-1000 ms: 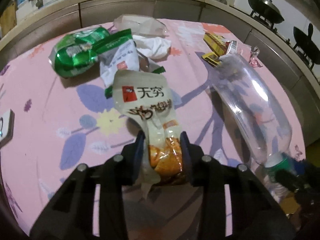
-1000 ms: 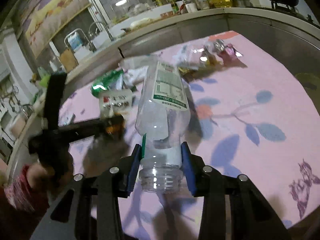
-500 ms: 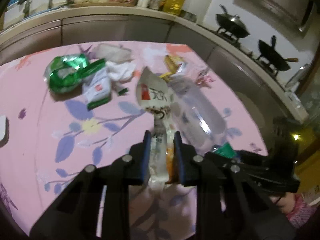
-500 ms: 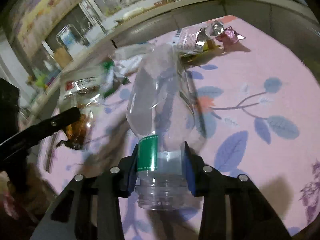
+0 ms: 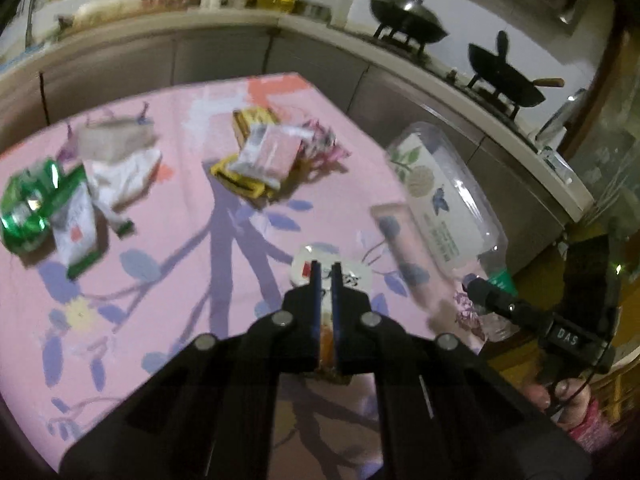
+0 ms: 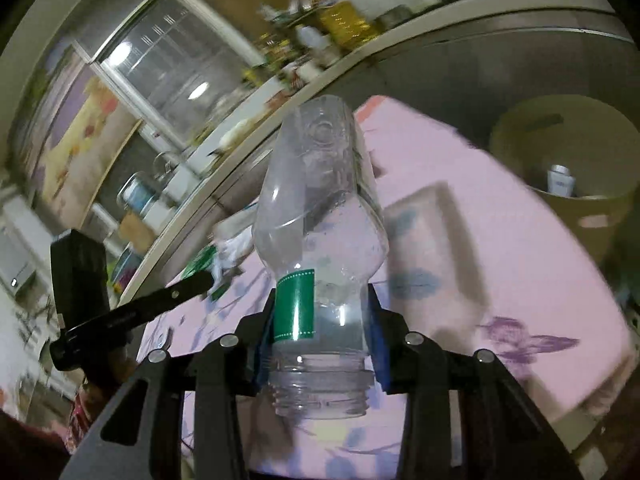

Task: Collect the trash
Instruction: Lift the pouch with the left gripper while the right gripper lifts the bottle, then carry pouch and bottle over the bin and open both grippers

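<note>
My left gripper [image 5: 325,270] is shut on a white snack packet [image 5: 352,274] with red and black print, held above the pink tablecloth [image 5: 180,280]. My right gripper [image 6: 320,312] is shut on the neck of a clear plastic bottle [image 6: 320,200] with a green label band, lifted and tilted up; the bottle also shows in the left wrist view [image 5: 444,200]. A round tan bin [image 6: 568,172] with a small item inside stands at the right, past the table's edge. The left gripper shows as a dark bar [image 6: 132,312] in the right wrist view.
Trash lies on the table: a green foil bag [image 5: 28,204], a green-white packet [image 5: 76,232], white crumpled plastic [image 5: 120,172], a yellow box with a pink packet [image 5: 260,156]. A kitchen counter with woks [image 5: 408,28] runs behind.
Both grippers rose and swung right with their loads. The snack packet is now squeezed thin between the left fingers. The bottle tilted upward and the tan bin came into the right view.
</note>
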### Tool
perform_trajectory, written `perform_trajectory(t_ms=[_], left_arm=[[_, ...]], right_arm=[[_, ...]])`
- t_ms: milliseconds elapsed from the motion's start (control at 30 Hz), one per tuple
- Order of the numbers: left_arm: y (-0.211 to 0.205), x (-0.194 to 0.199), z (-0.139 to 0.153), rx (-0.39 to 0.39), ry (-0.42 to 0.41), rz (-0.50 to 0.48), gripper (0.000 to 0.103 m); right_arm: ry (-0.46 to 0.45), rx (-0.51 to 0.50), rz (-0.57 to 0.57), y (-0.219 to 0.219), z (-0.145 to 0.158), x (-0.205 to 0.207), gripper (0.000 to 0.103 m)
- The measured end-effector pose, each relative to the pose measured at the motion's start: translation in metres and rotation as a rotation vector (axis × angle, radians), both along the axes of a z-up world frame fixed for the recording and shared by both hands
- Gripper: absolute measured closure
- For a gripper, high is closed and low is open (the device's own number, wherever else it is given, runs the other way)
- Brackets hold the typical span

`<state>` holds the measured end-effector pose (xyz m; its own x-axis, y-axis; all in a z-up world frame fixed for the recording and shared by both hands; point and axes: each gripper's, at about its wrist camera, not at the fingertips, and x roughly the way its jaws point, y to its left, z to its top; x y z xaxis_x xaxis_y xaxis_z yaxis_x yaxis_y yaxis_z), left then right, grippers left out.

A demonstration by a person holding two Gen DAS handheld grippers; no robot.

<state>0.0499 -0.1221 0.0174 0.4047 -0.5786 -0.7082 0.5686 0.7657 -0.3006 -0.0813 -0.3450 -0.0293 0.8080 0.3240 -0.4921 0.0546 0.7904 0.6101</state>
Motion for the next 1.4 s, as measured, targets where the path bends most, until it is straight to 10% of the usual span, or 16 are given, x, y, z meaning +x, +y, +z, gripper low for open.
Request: perform_trajectory(t_ms=[67,200,367,533,700,1000,1400], left_arm=[[-0.002,0.004,-0.009,0.033,0.048,0.012,0.092],[-0.004,0.004,-0.027,0.088,0.114,0.052,0.038],[-0.025,-0.011,-0.037,0.168,0.093,-0.024,0.032],[-0.044,-0.009,-0.062,0.230,0.125,-0.050,0.032],[-0.052,-0.024,-0.061,0.248,0.013,-0.063,0.079],[-0.091,-0.012,-0.030,0.165,-0.002,-0.147,0.082],[-0.274,0.028,-0.008,0.129,0.075,-0.360,0.081]], right_arm=[[0.028,0.009,0.004,0.002,-0.012,0.005,0.066],[0.040,0.030,0.019,0.006,-0.021,0.011,0.066],[0.039,0.051,0.010,0.000,-0.023,0.008,0.066],[0.035,0.063,-0.010,-0.007,-0.022,-0.001,0.066],[0.038,0.071,-0.024,-0.012,-0.024,-0.005,0.066],[0.000,0.178,-0.184,-0.057,-0.022,-0.021,0.066],[0.049,0.531,-0.444,-0.168,-0.038,-0.024,0.065]])
